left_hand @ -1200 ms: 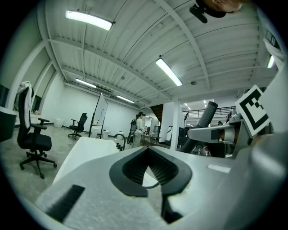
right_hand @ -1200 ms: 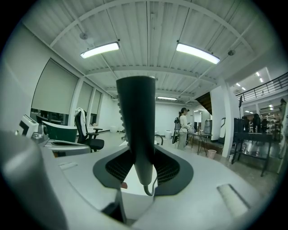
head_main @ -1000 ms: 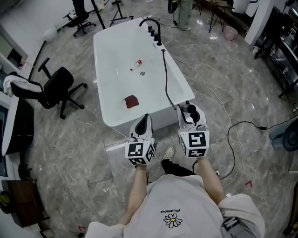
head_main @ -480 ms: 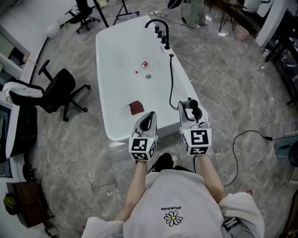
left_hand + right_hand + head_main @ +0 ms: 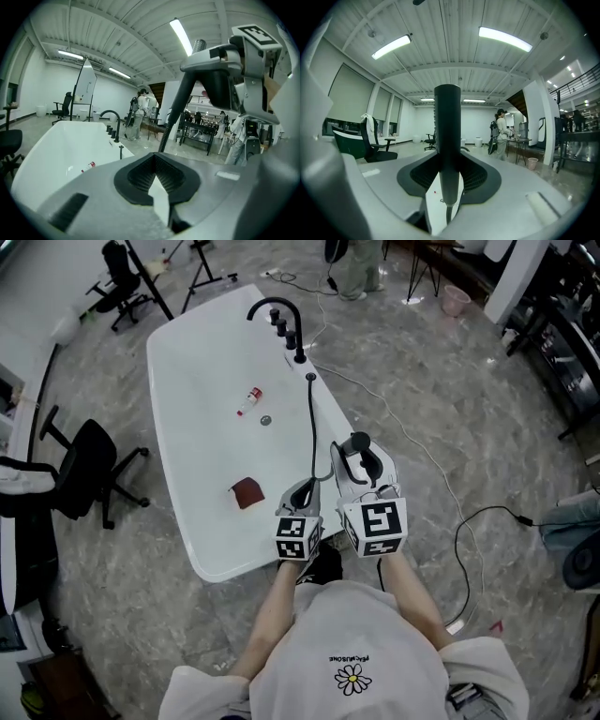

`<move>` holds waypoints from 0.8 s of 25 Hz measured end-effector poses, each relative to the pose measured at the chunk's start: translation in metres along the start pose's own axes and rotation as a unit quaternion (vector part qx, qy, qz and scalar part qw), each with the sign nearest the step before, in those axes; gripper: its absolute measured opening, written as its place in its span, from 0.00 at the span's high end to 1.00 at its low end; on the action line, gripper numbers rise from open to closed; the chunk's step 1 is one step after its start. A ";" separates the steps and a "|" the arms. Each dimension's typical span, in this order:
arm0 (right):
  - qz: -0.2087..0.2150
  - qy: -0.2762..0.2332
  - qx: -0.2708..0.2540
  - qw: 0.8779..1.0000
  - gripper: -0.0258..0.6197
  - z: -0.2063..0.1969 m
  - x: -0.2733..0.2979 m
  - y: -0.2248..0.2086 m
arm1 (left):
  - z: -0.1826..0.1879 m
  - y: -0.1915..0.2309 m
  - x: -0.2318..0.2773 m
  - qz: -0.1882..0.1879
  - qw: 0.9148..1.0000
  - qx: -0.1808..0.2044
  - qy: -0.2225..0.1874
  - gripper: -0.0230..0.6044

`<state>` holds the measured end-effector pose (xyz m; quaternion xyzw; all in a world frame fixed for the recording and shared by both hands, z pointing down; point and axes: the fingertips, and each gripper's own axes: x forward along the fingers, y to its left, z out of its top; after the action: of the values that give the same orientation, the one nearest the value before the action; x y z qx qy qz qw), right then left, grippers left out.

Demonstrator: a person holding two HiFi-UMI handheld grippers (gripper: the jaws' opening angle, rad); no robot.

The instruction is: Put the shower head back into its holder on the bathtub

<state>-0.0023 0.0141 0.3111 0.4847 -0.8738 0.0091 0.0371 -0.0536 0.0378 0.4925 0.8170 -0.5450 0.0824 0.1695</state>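
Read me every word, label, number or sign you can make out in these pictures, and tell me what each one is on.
No text here reads clearly.
Shirt: a line of small print above a daisy, upside down and too small to read.
Bottle in the bathtub: label too small to read.
Marker cubes on the left gripper and right gripper: black-and-white square patterns, no words.

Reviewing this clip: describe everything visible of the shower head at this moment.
The shower head is a slim, matte black hand-held wand. The right gripper is shut on its handle and holds it roughly upright, spray end up, beside the bathtub's near right rim and out of its holder. A black hose hangs from its lower end and runs along the rim to a fitting near the taps.
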 end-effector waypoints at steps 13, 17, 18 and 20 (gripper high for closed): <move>0.014 0.061 -0.001 0.998 0.75 -0.053 0.205 -0.069 | -0.035 0.124 0.186 0.002 0.998 0.013 0.069 0.85; 0.015 0.064 0.004 0.998 0.75 -0.073 0.237 -0.088 | -0.065 0.156 0.233 0.020 0.996 -0.006 0.092 0.84; 0.017 0.065 0.009 0.998 0.75 -0.081 0.244 -0.093 | -0.074 0.165 0.244 0.027 0.995 -0.008 0.096 0.84; 0.019 0.066 0.020 0.997 0.75 -0.098 0.255 -0.101 | -0.088 0.184 0.265 0.047 0.994 -0.011 0.099 0.84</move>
<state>-0.0461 -0.2504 0.4256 0.4673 -0.8780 0.0590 0.0854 -0.1142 -0.2228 0.6936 0.7761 -0.5643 0.1652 0.2278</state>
